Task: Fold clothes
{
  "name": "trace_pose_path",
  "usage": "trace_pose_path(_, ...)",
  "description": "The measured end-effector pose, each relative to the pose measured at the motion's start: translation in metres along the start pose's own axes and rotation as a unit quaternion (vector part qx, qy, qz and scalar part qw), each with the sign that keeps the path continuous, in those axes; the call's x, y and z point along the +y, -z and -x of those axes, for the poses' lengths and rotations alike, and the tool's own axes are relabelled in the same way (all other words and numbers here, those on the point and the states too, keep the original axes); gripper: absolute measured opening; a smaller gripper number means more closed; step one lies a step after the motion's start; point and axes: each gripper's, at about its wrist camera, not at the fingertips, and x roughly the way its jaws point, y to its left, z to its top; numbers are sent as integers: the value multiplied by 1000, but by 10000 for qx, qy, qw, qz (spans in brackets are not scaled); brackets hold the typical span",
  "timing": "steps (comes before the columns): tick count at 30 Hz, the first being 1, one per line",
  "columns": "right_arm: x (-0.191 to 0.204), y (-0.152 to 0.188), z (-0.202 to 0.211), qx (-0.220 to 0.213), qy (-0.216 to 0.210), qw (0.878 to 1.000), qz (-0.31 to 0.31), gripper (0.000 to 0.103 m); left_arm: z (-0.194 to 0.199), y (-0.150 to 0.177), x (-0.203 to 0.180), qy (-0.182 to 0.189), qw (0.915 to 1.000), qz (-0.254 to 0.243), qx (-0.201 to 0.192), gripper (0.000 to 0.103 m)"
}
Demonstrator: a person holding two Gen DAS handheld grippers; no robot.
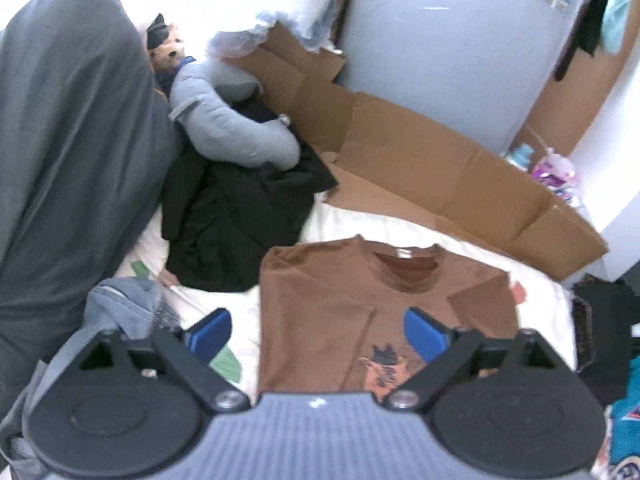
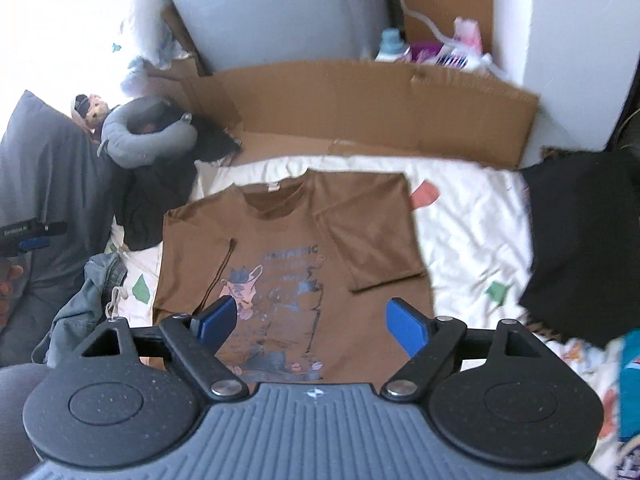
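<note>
Both grippers hover over the bed, nothing held. Left gripper has its blue pads spread wide; right gripper same, pads well apart and empty. Under both: brown t-shirt lying flat, print side up, on the white sheet, collar pointing away from the grippers. Both sleeves are folded in over the chest; the sleeve nearer the right gripper lies across the front beside the print. Left of the shirt: a crumpled grey-blue garment at the sheet edge, then a heap of black clothes. Grey neck pillow sits on that heap, stuffed bear behind it. Flattened cardboard lies beyond the collar. Another black garment lies to the right of the shirt, not touching it.
</note>
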Motion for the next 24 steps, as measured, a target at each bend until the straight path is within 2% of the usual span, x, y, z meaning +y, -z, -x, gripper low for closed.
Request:
trace_pose_path(5,-2,-8,39,-183,-18,9995,-254,92,20,9,-18,226,9996,-184,-44,97)
trace_pose_path(11,-4,-16,84,-423,-80,9976,-550,92,49,33,-39,-8,9979,-437,-485,97)
trace_pose_path(13,-5,-18,99,-503,-100,9966,-649,92,57,42,-48,-20,9961,-661,-578,97)
trace_pose_path(15,-12,-12,105,-557,-67,9964,-638,92,64,51,-53,77,9957,-663,-641,97)
trace_pose_path(21,-32,7,123,-718,34,9956,-607,92,69,82,-51,305,9976,-298,-549,97)
trace_pose_path(24,-44,19,125,-740,32,9956,-569,92,60,99,-47,405,9979,-397,-325,93)
